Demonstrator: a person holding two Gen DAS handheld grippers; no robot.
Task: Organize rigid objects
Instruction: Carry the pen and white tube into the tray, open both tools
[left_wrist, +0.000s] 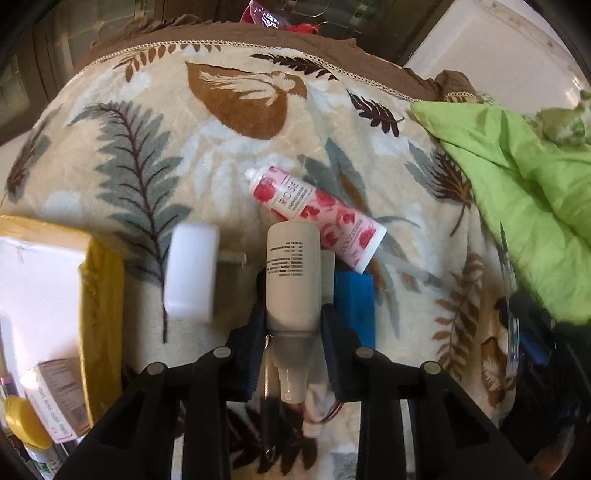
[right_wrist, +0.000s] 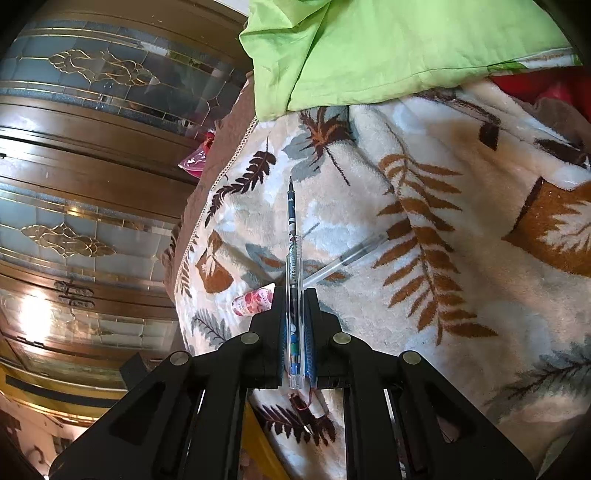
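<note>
Left gripper (left_wrist: 293, 314) clamps the light, stiff, slick spray bottle (left_wrist: 293, 273) near its shoulder; right gripper (right_wrist: 295, 314) pinches a pen (right_wrist: 293, 266).

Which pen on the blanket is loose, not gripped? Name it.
The clear pen lying slantwise on the leaf-print blanket. The other, a dark-tipped pen, is clamped in the right tongs and points straight ahead.

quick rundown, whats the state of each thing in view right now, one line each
left hand-held gripper: shut on the white spray bottle
white spray bottle: lying along the fingers, nozzle toward the camera
rose tube: lying on the blanket, capped
blue block: on the blanket beside the bottle
right hand-held gripper: shut on the clear pen
clear pen: held, tip pointing away
</note>
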